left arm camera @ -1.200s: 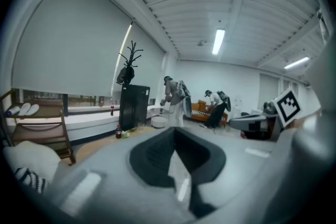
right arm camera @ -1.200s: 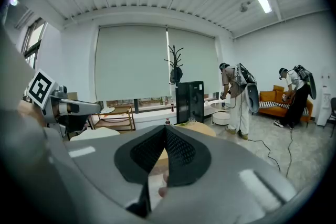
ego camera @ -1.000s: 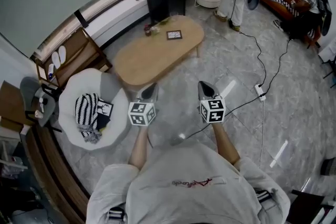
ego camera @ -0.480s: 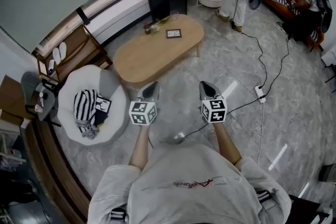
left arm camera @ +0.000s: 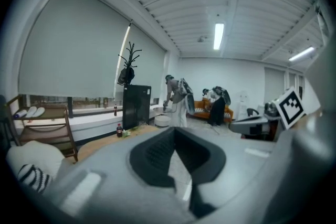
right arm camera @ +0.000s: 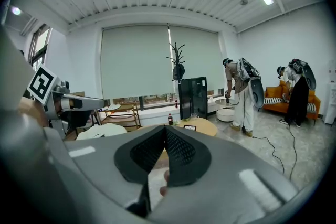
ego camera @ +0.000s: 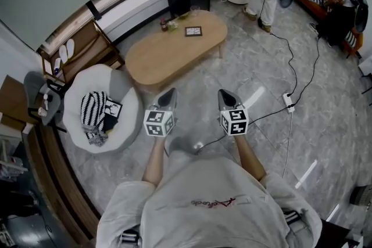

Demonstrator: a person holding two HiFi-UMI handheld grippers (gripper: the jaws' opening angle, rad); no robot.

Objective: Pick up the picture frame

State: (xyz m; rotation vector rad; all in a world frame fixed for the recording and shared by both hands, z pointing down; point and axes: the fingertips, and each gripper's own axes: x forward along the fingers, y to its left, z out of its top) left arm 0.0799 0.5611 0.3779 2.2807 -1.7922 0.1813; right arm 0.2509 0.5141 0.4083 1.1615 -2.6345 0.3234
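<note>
**Both grippers shut and empty, the frame far off at twelve o'clock**

From where I stood, the person held the left gripper (ego camera: 169,93) and the right gripper (ego camera: 224,93) side by side at waist height, both aimed forward and a little downward. The jaws of each were pressed fully together with nothing between them, so neither had hold of anything.

The picture frame (ego camera: 193,31) sat on the far half of the oval wooden counter (ego camera: 157,64), well apart from both grippers. The whole near end of the counter lay between them. Seen from above, it stood at about twelve o'clock from the gap between the two grippers, a shade toward the left one, so I judged neither hand clearly nearer. From the right gripper's own view it showed just to the one o'clock side of the closed tips. It looked close to square, with its slightly longer edge running across the counter's width. I could not tell whether it lay flat or was propped up.

A small bottle (ego camera: 164,24) stood near the frame at its nine o'clock. A white armchair (ego camera: 125,96) sat off at the left gripper's nine o'clock.

I judged the reach had not begun. The jaws would have to open before either could take the frame.
</note>
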